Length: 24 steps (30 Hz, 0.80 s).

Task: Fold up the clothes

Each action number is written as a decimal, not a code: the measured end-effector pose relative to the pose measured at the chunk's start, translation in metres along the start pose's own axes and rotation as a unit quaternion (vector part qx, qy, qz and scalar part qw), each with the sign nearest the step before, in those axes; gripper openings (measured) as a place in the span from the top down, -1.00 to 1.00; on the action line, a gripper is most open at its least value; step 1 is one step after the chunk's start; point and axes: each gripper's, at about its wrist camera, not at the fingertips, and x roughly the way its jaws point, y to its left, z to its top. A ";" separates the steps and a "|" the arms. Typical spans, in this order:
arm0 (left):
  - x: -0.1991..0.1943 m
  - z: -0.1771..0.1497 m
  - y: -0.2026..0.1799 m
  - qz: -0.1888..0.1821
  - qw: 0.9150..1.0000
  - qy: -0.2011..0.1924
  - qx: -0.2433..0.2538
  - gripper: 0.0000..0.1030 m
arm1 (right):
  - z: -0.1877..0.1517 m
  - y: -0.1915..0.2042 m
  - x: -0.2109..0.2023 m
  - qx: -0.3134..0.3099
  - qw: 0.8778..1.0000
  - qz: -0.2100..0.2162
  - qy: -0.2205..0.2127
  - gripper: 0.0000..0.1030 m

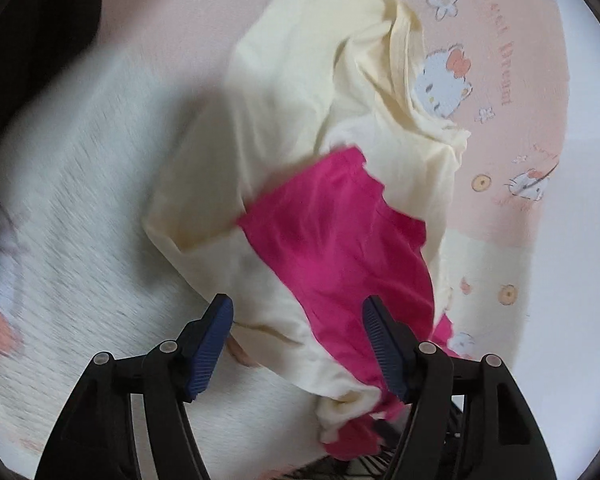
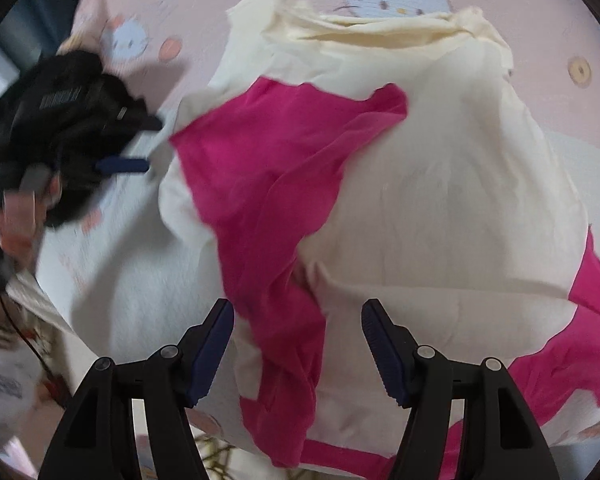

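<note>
Your left gripper (image 1: 298,312) has its jaws spread, and its blue pads (image 1: 212,346) press on nothing: the cloth lies below and between them without being pinched. Your right gripper (image 2: 298,314) stands the same way, jaws apart over the pile, with its blue pads (image 2: 214,354) clear of the fabric. The garment you are folding is a cream-yellow piece (image 1: 276,92) with a bright pink part (image 1: 340,240) lying across it; whether the pink is a second garment or a panel of the same one, you cannot tell from these views. It lies crumpled on a bedsheet (image 1: 512,80) printed with cartoon cats, flowers and small round biscuits on pink and white bands. From your left wrist view, the pink strip runs from the middle of the heap down toward the right-hand finger, and a rumpled cream edge bunches near that finger's base. From your right wrist view, the cream cloth (image 2: 452,184) fills the centre and right, the pink band (image 2: 268,184) runs diagonally down between the fingers, and another pink fold shows at the lower right edge. In that same view the left gripper (image 2: 124,148) appears blurred at the left, just beside the garment's edge, with a hand (image 2: 18,216) behind it.
</note>
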 end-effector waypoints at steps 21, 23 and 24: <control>0.043 -0.011 -0.023 0.102 0.993 0.032 0.039 0.53 | -0.037 0.017 0.031 -0.096 0.994 -0.035 0.035 -0.26; 0.042 -0.012 -0.024 0.106 0.993 0.027 0.040 0.60 | -0.037 0.016 0.031 -0.103 0.993 -0.040 0.031 0.09; 0.042 -0.013 -0.024 0.106 0.993 0.024 0.039 0.61 | -0.037 0.017 0.032 -0.109 0.992 -0.044 0.034 0.47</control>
